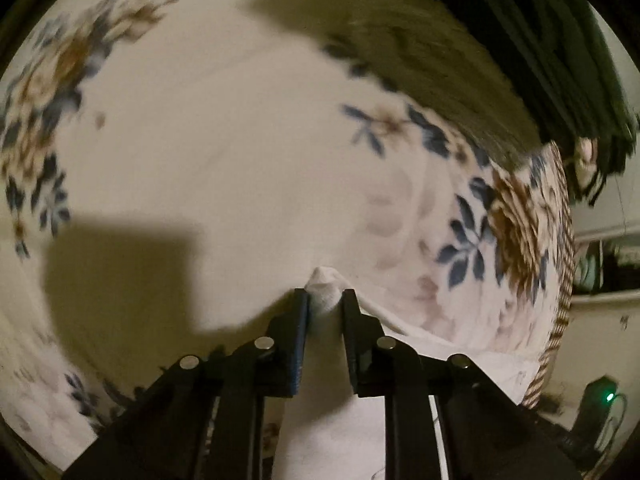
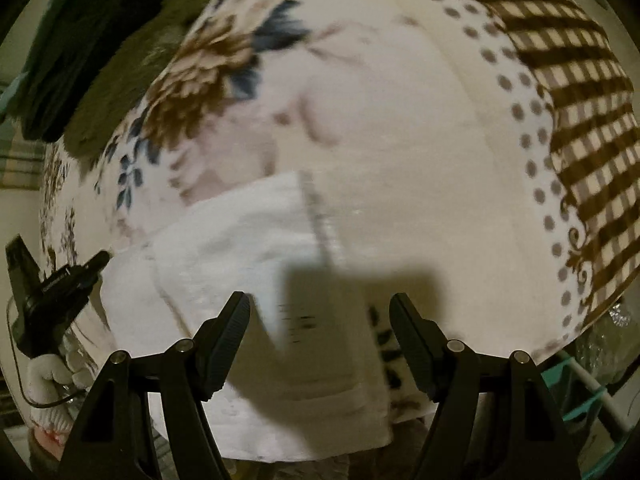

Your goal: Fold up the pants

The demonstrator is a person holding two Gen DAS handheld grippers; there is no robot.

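your left gripper (image 1: 325,300) is clenched on a bunched tip of the white pants (image 1: 325,408), the fabric pinched between both fingers and poking out just past them. from that pinch the cloth falls back toward you between the arms and trails off to the right along the near edge of the bed. your right gripper (image 2: 320,312) is released, its fingers spread wide and holding nothing, hanging over the pants (image 2: 248,264), which lie flat on the near part of the blanket (image 2: 400,128) with a seam running down the middle. a square shadow falls across the cloth just ahead of the open fingers. at the left edge of the right wrist view you can see your left gripper (image 2: 102,258) reaching the left edge of the pants, with your gloved left hand (image 2: 48,376) below it. beyond the pants the flowered blanket (image 1: 200,152) spreads away, with blue and brown blooms to the left and a brown checked border (image 2: 580,112) on the right. at the far left lies a dark green cloth (image 2: 80,40), blurred.
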